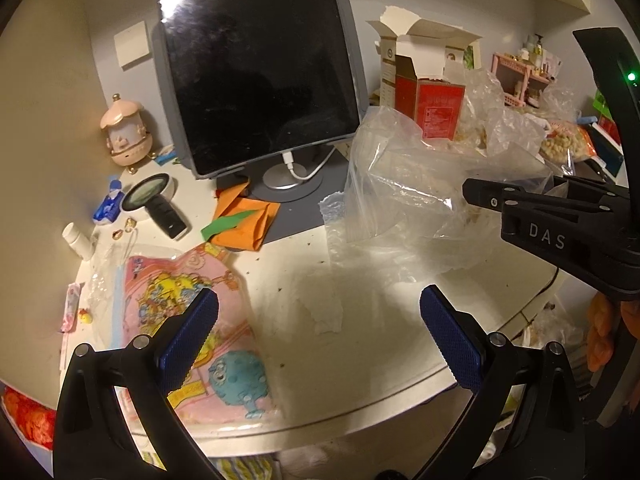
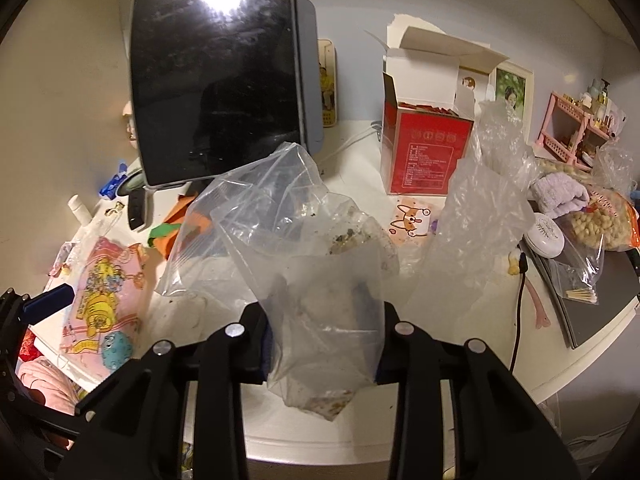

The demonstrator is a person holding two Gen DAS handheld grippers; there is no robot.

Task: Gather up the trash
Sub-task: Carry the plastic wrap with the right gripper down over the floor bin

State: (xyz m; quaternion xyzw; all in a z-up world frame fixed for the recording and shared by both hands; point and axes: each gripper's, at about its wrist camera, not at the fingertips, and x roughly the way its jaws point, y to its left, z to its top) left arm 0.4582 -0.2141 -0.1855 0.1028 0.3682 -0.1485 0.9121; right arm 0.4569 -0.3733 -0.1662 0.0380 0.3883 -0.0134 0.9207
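Clamped between the right gripper's [image 2: 322, 344] pads, a clear plastic bag [image 2: 316, 264] with crumbs inside stands up ahead of the claw, presumably held as the trash collector so scraps can be dropped in. Its mouth sags open toward the dark tablet [image 2: 216, 80] beyond. Off to its left, the left gripper [image 1: 320, 340] hovers spread wide and empty over the white table [image 1: 360, 360], with a pink cartoon packet [image 1: 200, 320] under its left finger, likely the next scrap to pick.

monitor [image 1: 256, 64] rear | carton [image 1: 430, 96] right of it | bag [image 1: 404, 196] before carton
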